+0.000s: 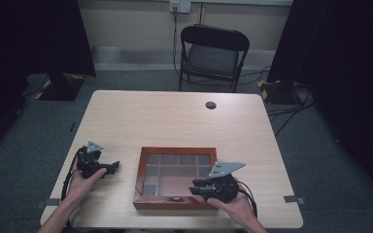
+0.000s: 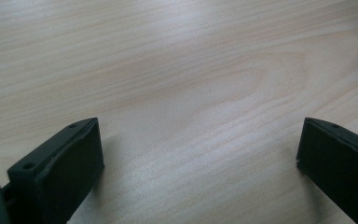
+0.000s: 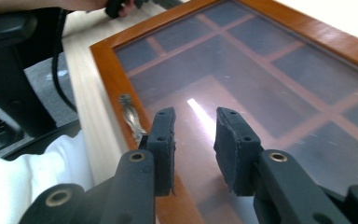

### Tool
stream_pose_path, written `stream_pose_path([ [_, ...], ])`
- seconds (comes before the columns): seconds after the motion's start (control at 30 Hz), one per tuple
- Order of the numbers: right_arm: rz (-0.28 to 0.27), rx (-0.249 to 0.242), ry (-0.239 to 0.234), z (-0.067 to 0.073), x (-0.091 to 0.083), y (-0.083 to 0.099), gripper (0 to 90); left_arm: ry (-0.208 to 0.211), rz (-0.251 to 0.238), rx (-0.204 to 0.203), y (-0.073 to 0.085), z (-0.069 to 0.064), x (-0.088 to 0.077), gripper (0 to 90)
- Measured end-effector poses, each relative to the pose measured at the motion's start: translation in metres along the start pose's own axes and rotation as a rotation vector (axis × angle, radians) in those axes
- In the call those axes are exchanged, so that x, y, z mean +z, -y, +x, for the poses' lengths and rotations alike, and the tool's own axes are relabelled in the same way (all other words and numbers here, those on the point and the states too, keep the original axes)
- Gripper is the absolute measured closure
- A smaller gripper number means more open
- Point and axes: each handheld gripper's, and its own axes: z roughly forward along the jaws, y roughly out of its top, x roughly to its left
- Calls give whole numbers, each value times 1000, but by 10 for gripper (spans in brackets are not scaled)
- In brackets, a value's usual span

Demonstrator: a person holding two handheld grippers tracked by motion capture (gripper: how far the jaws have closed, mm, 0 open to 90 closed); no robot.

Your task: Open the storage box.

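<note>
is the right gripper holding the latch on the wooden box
No, the right gripper hovers over the glass lid of the wooden box with nothing between its jaws, and the latch lies beside them.

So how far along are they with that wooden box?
Nothing looks done yet: the box sits on the table with its glass lid down. In hand: the right gripper hangs over the lid's front edge beside the small metal latch, jaws narrowly apart with nothing between them. The left gripper waits open over bare table. Still left, probably: taking the latch and lifting the lid.
</note>
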Motion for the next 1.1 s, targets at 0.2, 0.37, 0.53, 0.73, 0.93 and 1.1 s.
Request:
stream_pose_path([
  [0.2, 12, -29, -59, 14, 11, -4, 723, 0, 1, 3, 0, 0, 0, 0],
  [0.37, 37, -47, -91, 19, 22, -4, 750, 0, -1, 12, 0, 0, -1, 3],
  [0.53, 36, -51, -111, 20, 23, -5, 759, 8, -8, -3, 0, -1, 0, 19],
  [0.73, 50, -56, -121, 20, 27, -5, 779, 23, -14, 15, -2, -6, -4, 149],
  [0.93, 62, -75, -119, 23, 33, -5, 788, 41, -7, 25, -3, -10, -4, 159],
  [1.1, 63, -115, -114, 25, 34, -6, 804, 58, -18, 40, -5, -13, -9, 164],
])
